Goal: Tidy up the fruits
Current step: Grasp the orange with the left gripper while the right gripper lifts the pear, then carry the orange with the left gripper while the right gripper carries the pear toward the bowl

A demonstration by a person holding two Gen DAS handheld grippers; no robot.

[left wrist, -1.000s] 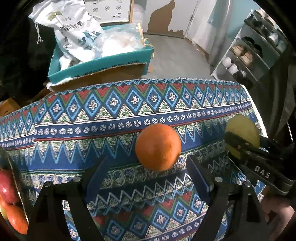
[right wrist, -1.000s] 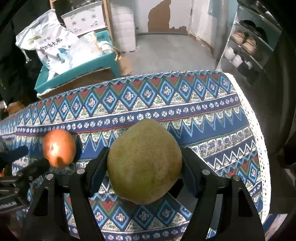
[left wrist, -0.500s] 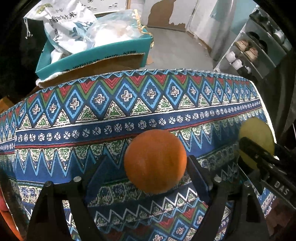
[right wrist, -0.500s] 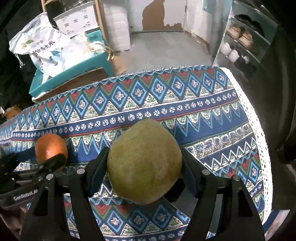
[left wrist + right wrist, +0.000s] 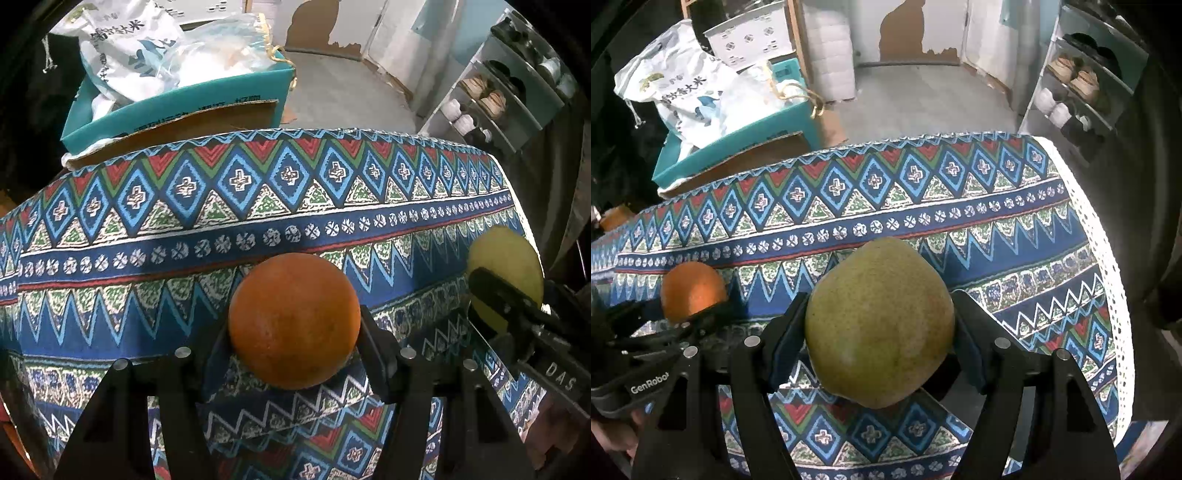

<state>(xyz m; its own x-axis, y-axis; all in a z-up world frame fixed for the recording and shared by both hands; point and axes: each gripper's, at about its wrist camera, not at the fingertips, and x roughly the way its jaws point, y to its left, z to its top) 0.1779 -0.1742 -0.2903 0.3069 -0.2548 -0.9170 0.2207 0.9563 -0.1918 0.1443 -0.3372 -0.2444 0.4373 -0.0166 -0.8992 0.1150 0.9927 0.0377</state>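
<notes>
Two fruits held above the patterned worktop (image 5: 1015, 236): orange (image 5: 294, 320) pinched between the jaws of the left gripper (image 5: 294, 332), green-yellow pear (image 5: 880, 322) pinched between the jaws of the right gripper (image 5: 881, 343). Side by side, apart, orange to the left of the pear. Beyond the worktop's far edge, a teal box (image 5: 177, 107) stuffed with white bags (image 5: 129, 51); shoe rack (image 5: 1082, 88) at right.

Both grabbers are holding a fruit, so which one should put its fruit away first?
Hard to call: no bowl or basket shows in either view. The left gripper grips the orange and the right gripper the pear, both squarely held over the tablecloth.
</notes>
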